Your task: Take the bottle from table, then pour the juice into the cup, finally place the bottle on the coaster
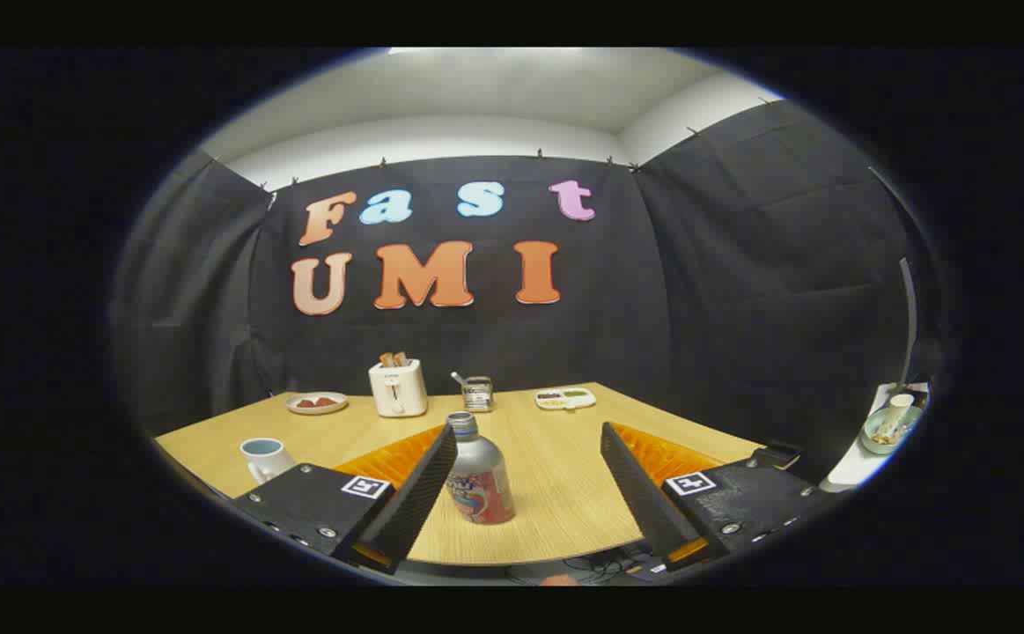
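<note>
— Fingers of our gripper (529, 493) stand spread wide, pressing on nothing. The bottle (478, 475) stands upright on the table (564, 502) between them, close beside the one on our left; whether it touches that finger we cannot tell.

— So we judge we are at the first step, the taking?

— Yes. Next we need to centre the bottle in the gap, then close on its body below the neck.

— And the cup (265, 456)?

— It sits beyond the left finger, near that table edge. We cannot pick out the coaster.

— Room to move?

— The bottle stands near the table's near edge, so we push gently. Beyond it the wood lies open up to the toaster (398, 387), a plate (317, 402), a small tin (477, 394) and a tray (565, 399) at the back.
</note>
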The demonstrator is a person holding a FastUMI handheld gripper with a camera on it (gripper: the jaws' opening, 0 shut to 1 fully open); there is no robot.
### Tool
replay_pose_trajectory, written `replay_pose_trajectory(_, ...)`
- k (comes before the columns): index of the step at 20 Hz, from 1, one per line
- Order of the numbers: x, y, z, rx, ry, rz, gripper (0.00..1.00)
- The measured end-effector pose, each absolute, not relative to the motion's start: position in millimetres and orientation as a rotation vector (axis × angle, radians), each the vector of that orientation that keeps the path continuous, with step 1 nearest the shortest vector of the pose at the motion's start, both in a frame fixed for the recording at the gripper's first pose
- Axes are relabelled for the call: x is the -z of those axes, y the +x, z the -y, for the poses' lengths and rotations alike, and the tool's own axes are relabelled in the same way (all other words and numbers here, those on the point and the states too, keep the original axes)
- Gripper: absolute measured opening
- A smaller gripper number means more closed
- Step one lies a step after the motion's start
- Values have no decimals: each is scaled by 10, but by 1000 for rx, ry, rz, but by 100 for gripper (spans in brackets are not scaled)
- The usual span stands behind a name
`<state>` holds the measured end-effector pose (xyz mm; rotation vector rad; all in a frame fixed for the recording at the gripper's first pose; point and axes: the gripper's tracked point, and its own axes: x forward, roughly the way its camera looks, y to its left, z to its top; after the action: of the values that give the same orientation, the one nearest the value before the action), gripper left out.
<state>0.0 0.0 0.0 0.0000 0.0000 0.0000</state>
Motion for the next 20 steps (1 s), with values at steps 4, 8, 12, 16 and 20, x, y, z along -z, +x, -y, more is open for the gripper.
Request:
replay_pose_trajectory(4,-18,-164,12,23,-41,10,98)
replay_pose_trajectory(8,-69,-216,21,33,-73,15,98)
replay_pose_trajectory(12,-14,-41,5,46,-35,3,98)
replay_pose_trajectory(16,119,154,71,109,-73,-21,98)
replay_pose_trajectory(20,262,208,-71,49,-66,-52,98)
